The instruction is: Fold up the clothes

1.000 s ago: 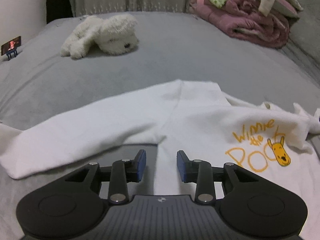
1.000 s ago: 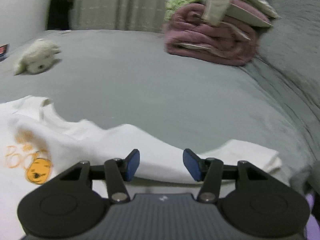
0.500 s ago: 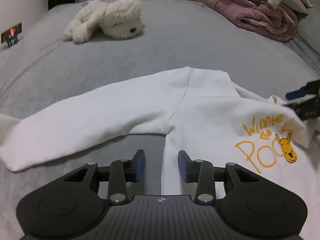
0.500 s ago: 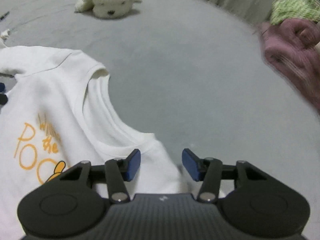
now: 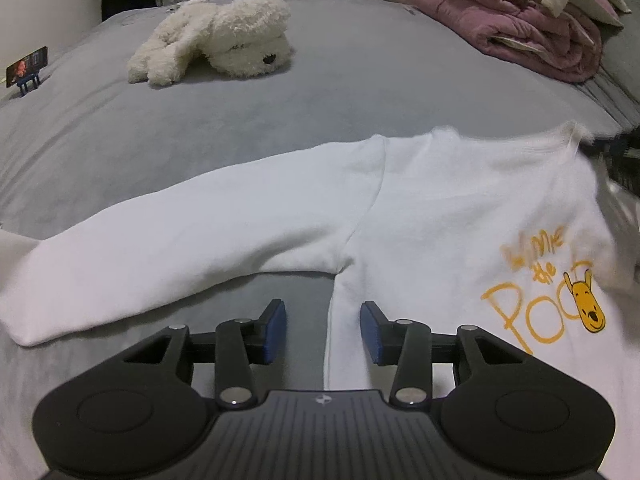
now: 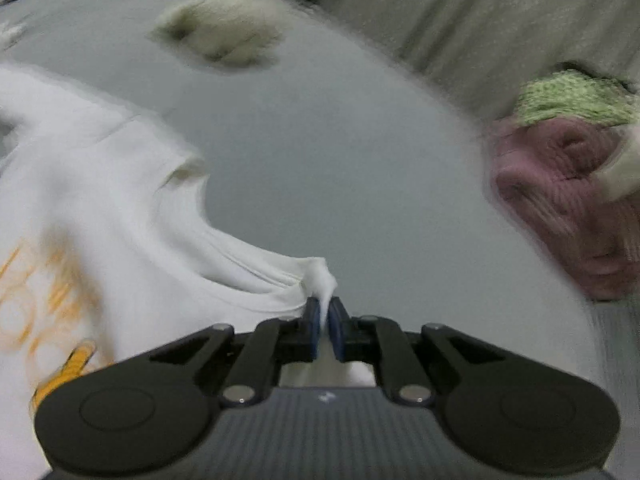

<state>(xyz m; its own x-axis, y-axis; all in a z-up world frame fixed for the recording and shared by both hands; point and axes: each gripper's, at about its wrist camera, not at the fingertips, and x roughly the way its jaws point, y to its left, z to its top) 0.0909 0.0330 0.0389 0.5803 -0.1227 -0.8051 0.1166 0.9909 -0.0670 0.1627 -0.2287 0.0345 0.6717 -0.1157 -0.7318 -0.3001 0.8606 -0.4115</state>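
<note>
Sweatshirt [image 5: 440, 216] collar pinched in our right gripper [image 6: 325, 316]; our left gripper [image 5: 323, 330] wide open, holding nothing.

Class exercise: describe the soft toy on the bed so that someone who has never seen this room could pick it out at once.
Start with the wide grey bed. Beyond the white sweatshirt spread across it, towards the curtain, lies a plush toy. It is the only fluffy cream thing there, a floppy animal lying flat with a dark nose, well apart from the pink quilt pile.
</note>
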